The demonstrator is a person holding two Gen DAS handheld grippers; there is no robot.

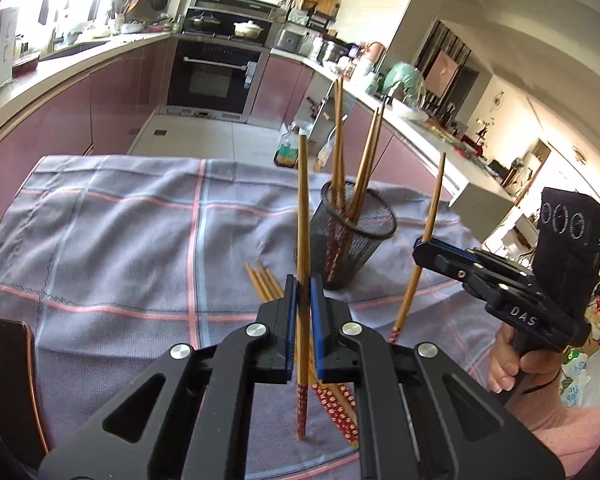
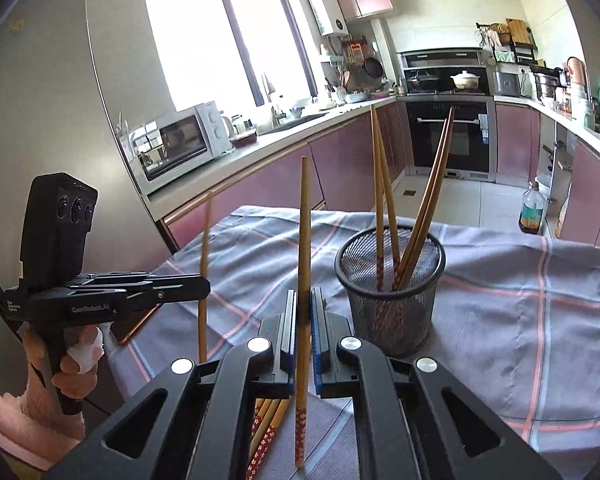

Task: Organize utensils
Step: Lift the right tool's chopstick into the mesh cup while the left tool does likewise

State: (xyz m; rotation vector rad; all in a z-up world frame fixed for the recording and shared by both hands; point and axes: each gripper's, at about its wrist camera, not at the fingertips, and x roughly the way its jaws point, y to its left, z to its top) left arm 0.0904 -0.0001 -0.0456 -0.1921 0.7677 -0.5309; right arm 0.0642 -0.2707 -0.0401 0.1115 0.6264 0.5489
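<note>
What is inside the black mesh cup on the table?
The black mesh cup holds four wooden chopsticks, patterned red ends down, plain tips leaning outward. Through the mesh the red ends show dimly; the cup's bottom cannot be seen.

I am in a home kitchen. Mauve cabinets (image 2: pixel 284 172) run under a pale worktop (image 2: pixel 260 140) along the walls, with a built-in oven (image 2: pixel 450 140) below a hob carrying a white pot (image 2: pixel 465 79). A white microwave (image 2: pixel 180 146) stands by the big window (image 2: pixel 224 40), and pans hang near the sink. A checked cloth (image 1: pixel 140 232) covers my table.
</note>
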